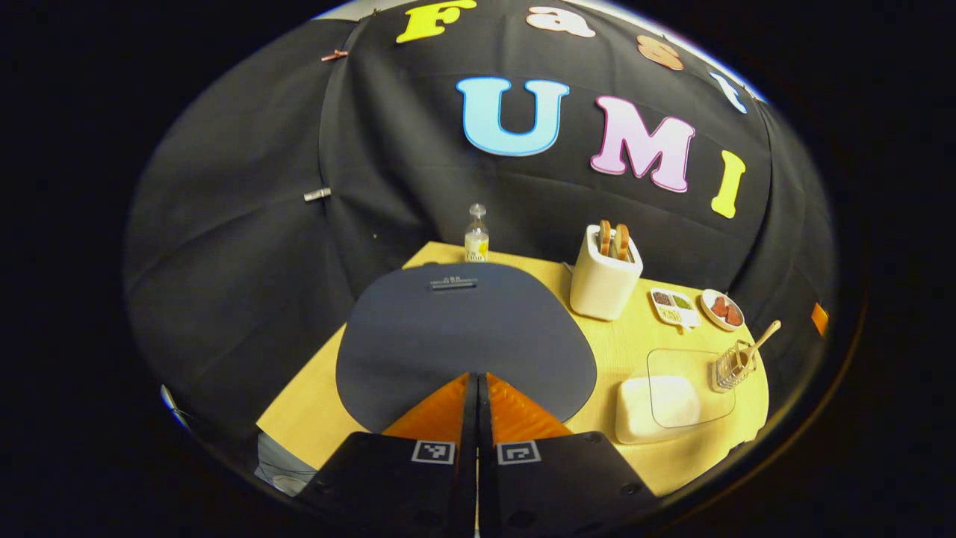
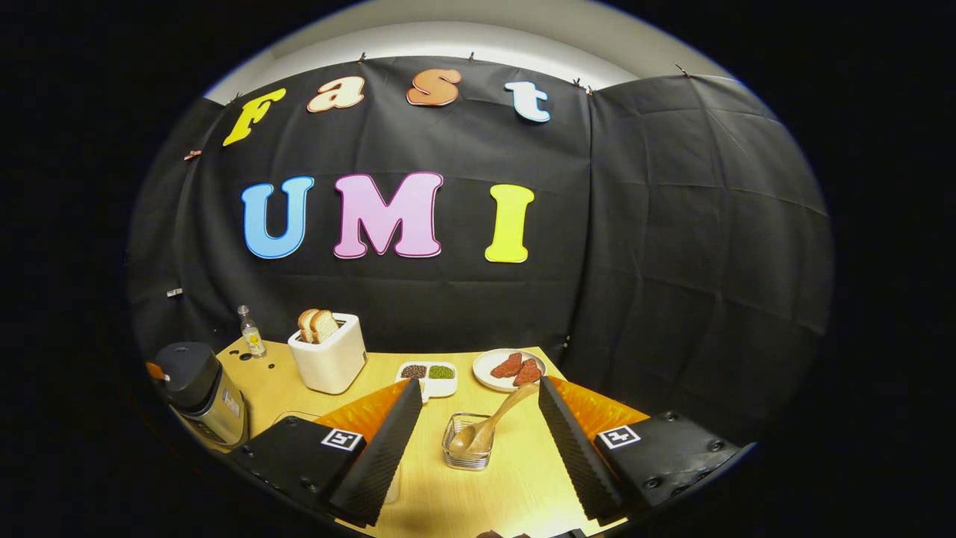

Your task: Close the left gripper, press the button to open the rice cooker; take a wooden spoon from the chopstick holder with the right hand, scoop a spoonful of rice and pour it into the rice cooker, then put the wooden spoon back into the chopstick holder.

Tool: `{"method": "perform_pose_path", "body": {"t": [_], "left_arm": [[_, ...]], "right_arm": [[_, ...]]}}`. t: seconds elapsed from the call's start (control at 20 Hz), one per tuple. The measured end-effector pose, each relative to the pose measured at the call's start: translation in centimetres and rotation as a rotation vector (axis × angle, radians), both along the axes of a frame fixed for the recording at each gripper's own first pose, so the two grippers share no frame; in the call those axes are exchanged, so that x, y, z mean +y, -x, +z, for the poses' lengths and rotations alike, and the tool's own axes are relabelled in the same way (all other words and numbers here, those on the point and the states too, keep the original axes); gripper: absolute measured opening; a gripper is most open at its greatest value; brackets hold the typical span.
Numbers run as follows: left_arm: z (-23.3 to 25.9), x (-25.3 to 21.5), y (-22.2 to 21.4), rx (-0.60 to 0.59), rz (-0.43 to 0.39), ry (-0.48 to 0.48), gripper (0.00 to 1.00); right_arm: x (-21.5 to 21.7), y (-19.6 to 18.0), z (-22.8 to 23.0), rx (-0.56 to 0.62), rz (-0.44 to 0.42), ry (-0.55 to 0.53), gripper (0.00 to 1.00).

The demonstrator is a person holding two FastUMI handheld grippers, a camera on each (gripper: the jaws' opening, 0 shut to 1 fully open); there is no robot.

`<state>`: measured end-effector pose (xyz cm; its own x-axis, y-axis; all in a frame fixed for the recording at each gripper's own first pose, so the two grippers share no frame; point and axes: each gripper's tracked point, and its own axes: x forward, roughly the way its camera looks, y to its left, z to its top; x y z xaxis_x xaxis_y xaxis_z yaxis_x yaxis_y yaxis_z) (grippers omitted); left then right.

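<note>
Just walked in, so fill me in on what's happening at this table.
The left gripper is shut and poised over the closed lid of the rice cooker, about to press its button. The right gripper is open, lined up on the wooden spoon that stands in its holder. No rice has been scooped yet.

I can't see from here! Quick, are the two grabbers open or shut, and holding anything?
Left gripper: closed, holding nothing, above the rice cooker lid.
Right gripper: open, holding nothing; the wooden spoon sits between its fingers, untouched.
</note>
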<state>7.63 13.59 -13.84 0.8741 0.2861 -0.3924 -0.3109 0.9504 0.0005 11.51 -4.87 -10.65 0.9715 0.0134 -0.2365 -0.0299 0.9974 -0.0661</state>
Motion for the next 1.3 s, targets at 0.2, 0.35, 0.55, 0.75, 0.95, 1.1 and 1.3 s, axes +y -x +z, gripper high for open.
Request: {"method": "perform_pose_path", "body": {"t": [0.2,0.35,0.55,0.75,0.95,1.1,1.3], "left_arm": [[10.3,0.1,0.3,-0.220,0.059,-0.133,0.07],[13.7,-1.4,0.6,-0.282,0.053,-0.202,0.08],[13.3,-5.5,0.5,-0.286,-0.034,-0.185,0.24],[12.0,-9.2,1.0,-0.308,-0.105,-0.142,0.88],[10.3,-10.2,1.0,-0.264,-0.100,-0.156,0.97],[9.2,-10.3,1.0,-0.232,-0.062,-0.134,0.97],[7.7,-10.1,1.3,-0.196,0.008,-0.092,0.97]], "right_arm": [[-1.5,-0.6,0.2,-0.001,-0.030,0.003,0.98],[-2.1,-1.7,0.1,-0.014,-0.036,0.020,0.98],[-2.7,-3.5,-1.7,0.034,-0.048,0.000,0.98],[-3.8,-5.7,-3.4,0.069,-0.078,-0.018,0.98],[-4.5,-8.0,-5.8,0.117,-0.088,-0.021,0.98],[-4.8,-9.3,-8.5,0.181,-0.092,-0.045,0.98],[-5.4,-11.1,-12.5,0.264,-0.094,-0.069,0.99]]}}
